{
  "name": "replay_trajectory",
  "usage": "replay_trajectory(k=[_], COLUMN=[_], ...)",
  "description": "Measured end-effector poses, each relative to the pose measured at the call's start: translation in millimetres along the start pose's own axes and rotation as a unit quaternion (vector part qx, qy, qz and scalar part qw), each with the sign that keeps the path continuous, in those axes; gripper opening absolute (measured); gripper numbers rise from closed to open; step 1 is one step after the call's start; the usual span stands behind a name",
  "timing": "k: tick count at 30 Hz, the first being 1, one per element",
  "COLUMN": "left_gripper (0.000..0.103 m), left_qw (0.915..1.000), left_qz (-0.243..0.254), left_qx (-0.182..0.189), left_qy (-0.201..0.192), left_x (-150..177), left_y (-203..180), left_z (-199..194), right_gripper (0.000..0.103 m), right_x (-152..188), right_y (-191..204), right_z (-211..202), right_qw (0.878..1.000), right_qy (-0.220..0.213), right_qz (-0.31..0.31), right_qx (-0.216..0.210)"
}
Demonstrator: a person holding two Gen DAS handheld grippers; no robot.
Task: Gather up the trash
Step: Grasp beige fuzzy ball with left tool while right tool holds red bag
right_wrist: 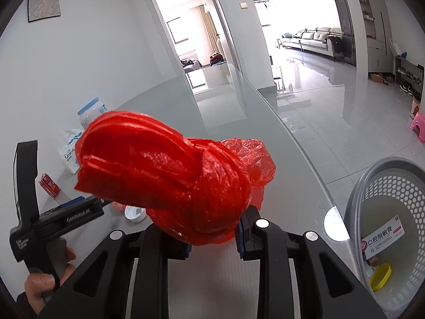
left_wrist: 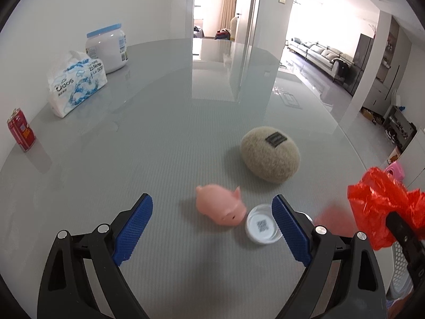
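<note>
My right gripper (right_wrist: 213, 235) is shut on a knotted red plastic bag (right_wrist: 170, 183) and holds it above the table near its right edge. The bag also shows at the right of the left wrist view (left_wrist: 382, 207). A grey perforated trash basket (right_wrist: 372, 186) stands on the floor to the right, with a box and a yellow lid inside. My left gripper (left_wrist: 212, 228) is open and empty, low over the table. A white plastic lid (left_wrist: 261, 224) lies by its right finger. A red can (left_wrist: 20, 130) stands far left.
A pink toy pig (left_wrist: 220, 204) and a beige felt ball (left_wrist: 271, 154) lie on the glass table (left_wrist: 159, 122). A tissue pack (left_wrist: 77, 82) and a white jar (left_wrist: 107, 47) stand at the back left. A pink stool (right_wrist: 418, 126) is on the floor.
</note>
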State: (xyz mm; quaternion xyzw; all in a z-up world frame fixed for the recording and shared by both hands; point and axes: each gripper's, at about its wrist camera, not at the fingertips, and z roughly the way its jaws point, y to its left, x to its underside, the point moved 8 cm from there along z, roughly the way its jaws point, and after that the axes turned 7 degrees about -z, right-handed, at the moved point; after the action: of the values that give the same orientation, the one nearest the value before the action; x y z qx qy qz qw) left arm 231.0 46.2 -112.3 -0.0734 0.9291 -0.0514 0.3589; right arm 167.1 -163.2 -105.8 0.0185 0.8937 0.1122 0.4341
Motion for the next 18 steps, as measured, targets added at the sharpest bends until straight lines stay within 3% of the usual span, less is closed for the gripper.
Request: replay_trajectory(k=[11, 18], left_gripper=[0.089, 0.089], left_qw=[0.9997, 0.9993], left_qz=[0.016, 0.028], left_qx=[0.020, 0.011], left_qy=[0.003, 0.021], left_x=[-19, -20], left_y=[-46, -69], left_z=[20, 45], right_gripper=[0.024, 0.024], right_x=[-7, -10], right_y=[-31, -48], right_z=[-8, -13], right_qw=[0.999, 0.998], right_qy=[-0.016, -0.025], right_qz=[0.030, 0.048], right_qx=[0.007, 0.009])
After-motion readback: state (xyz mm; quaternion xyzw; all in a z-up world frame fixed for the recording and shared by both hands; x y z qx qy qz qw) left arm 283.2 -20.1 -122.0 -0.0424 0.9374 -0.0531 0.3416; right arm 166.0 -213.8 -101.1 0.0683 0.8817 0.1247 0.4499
